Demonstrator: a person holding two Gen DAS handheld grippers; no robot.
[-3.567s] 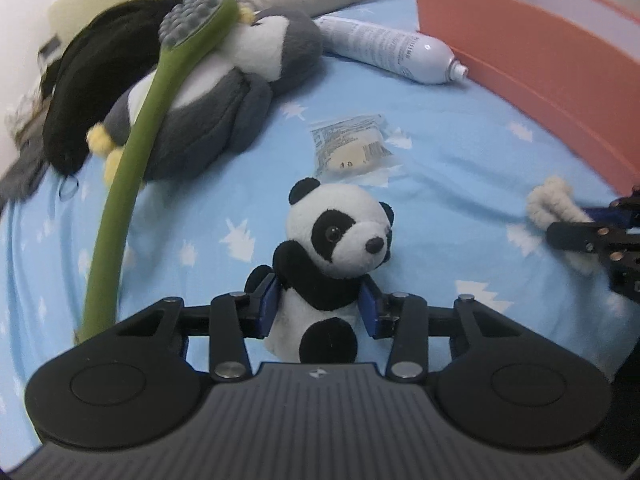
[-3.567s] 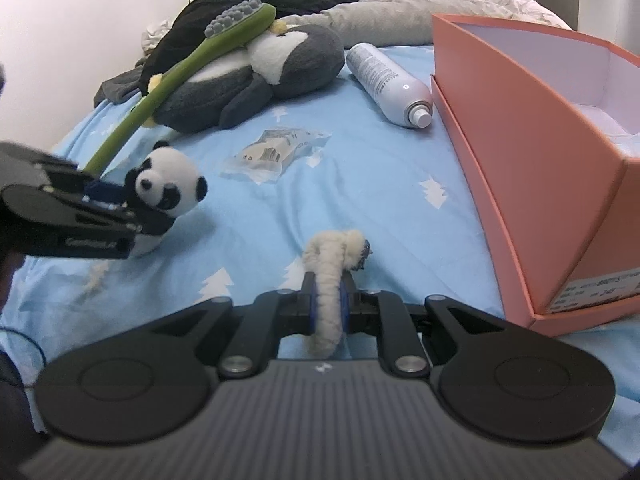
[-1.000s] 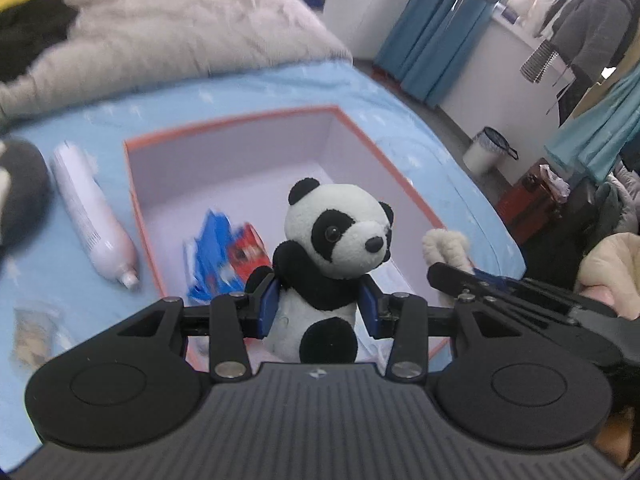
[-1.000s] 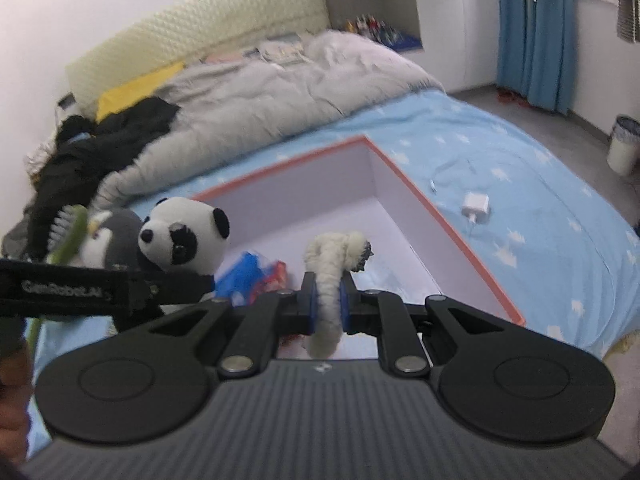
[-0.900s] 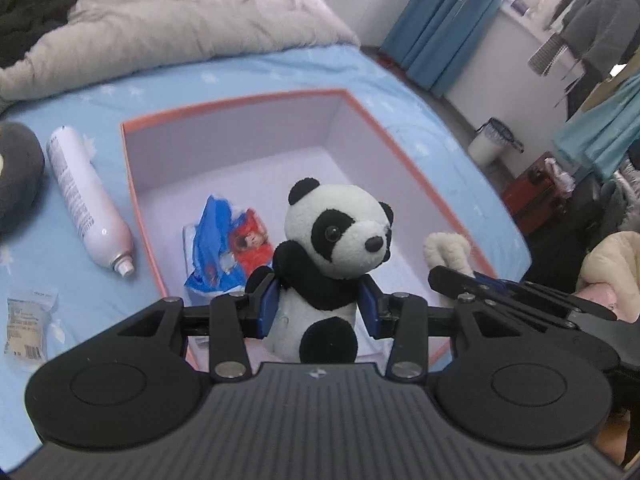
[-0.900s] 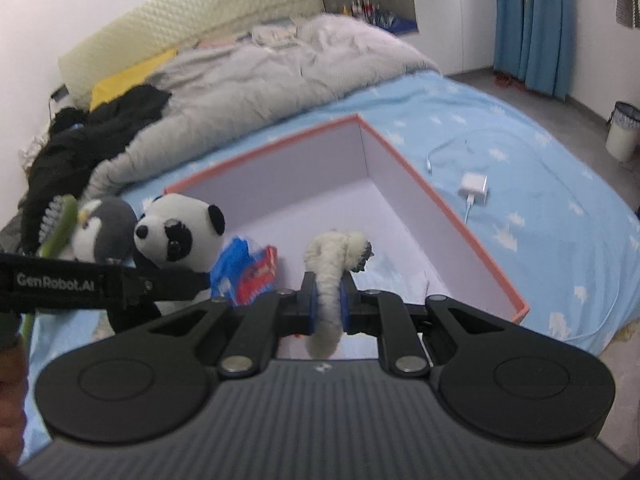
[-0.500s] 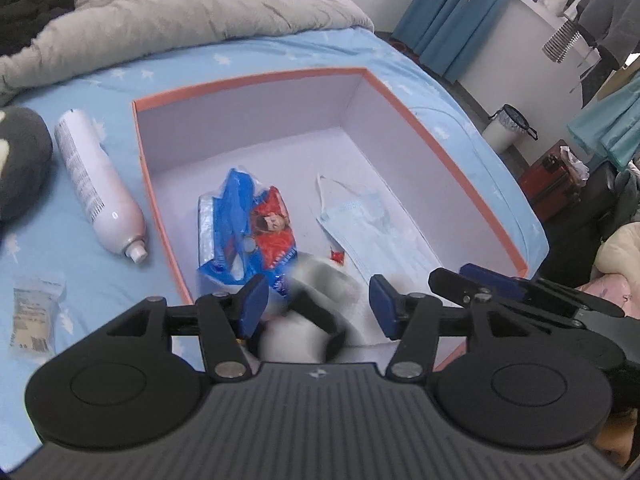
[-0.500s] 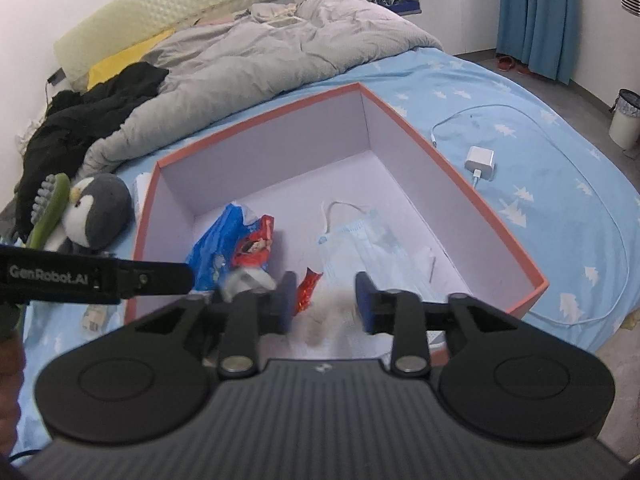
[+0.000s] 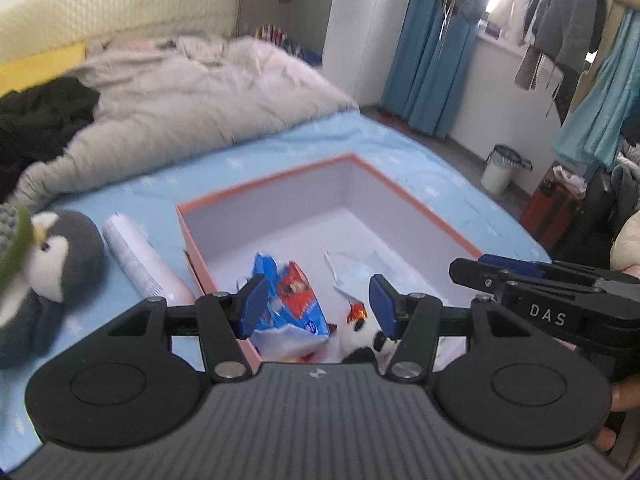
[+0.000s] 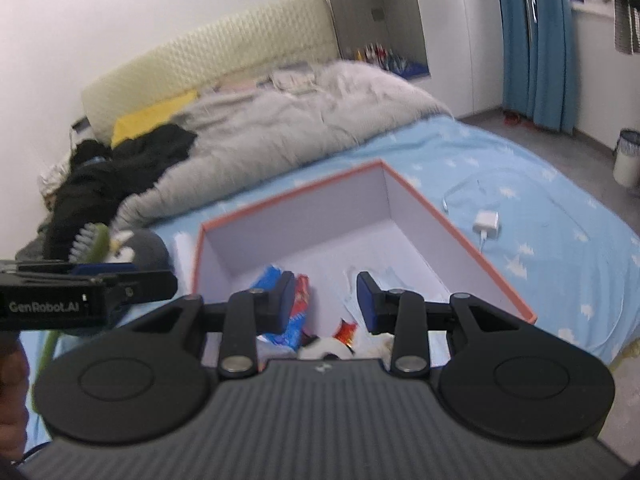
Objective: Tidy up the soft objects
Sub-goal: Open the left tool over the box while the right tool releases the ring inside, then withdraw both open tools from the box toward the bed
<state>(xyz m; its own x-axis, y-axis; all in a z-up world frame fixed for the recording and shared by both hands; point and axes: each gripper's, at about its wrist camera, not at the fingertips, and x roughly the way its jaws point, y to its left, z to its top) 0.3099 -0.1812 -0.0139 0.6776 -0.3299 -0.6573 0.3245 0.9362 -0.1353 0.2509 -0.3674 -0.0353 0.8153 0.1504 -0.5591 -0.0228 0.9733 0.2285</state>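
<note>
My left gripper (image 9: pixel 318 304) is open over the near end of the orange box (image 9: pixel 416 204), with nothing between its blue pads. The panda toy (image 9: pixel 360 340) lies in the box just below it, half hidden by the gripper body. My right gripper (image 10: pixel 326 300) is also open and empty above the same end of the box (image 10: pixel 480 252). Under it I see a bit of the panda (image 10: pixel 324 346) and the cream fluffy toy (image 10: pixel 376 340). A grey penguin plush (image 9: pixel 44 260) lies on the blue bedsheet left of the box.
In the box are a blue snack bag (image 9: pixel 288 300) and a face mask (image 9: pixel 360 268). A white spray bottle (image 9: pixel 140 260) lies beside the box's left wall. A green brush (image 10: pixel 90 240) rests by the penguin. A white charger (image 10: pixel 486 222) lies right of the box. A grey duvet is heaped behind.
Both grippers opened and let go: the panda and the cream fluffy toy dropped into the box. Both hands then drew back and up, so the views show more of the room.
</note>
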